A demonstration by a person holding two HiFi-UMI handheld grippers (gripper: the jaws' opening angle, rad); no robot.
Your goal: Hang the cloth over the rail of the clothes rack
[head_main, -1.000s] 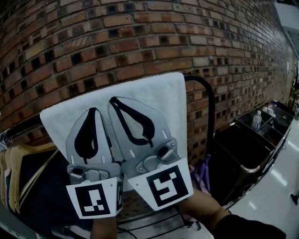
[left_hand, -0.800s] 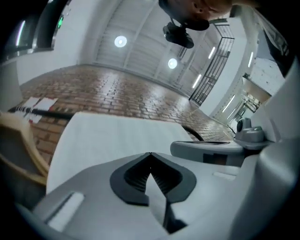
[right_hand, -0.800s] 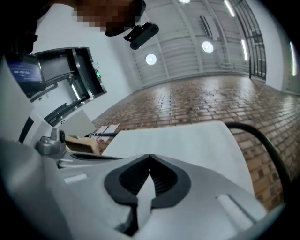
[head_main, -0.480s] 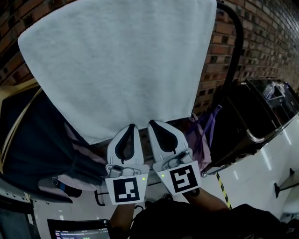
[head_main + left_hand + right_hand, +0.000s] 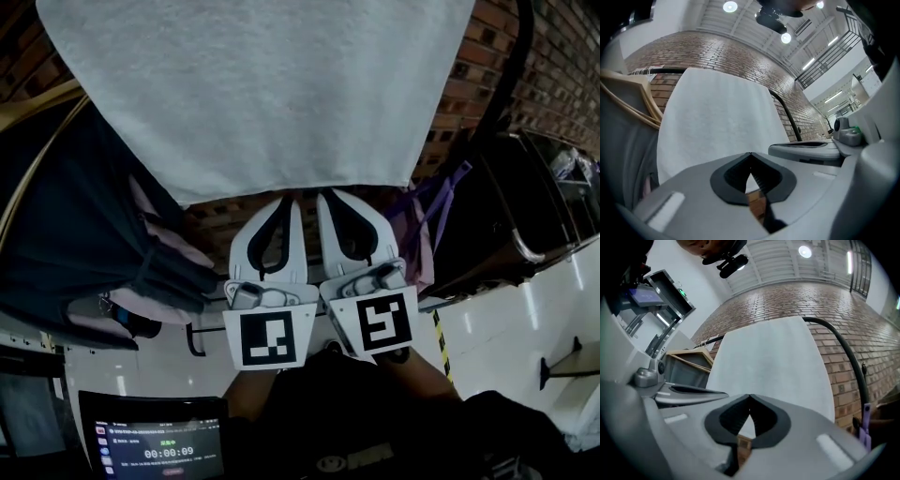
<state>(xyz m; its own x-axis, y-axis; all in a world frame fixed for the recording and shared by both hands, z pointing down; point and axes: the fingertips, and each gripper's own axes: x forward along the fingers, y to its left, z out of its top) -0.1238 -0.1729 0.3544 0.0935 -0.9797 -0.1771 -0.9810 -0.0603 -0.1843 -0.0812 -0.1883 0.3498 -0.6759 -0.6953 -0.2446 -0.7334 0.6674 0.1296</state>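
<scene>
While closed, left gripper (image 5: 281, 202) and right gripper (image 5: 343, 196) aim at cloth (image 5: 253, 94).

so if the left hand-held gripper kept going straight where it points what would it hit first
Most likely the white terry cloth hanging over the black rail: the shut left hand-held gripper aims at its lower part. Depth is unclear.

Matt, nubby white cloth (image 5: 262, 94) (rough brick wall (image 5: 787, 301) behind)
</scene>
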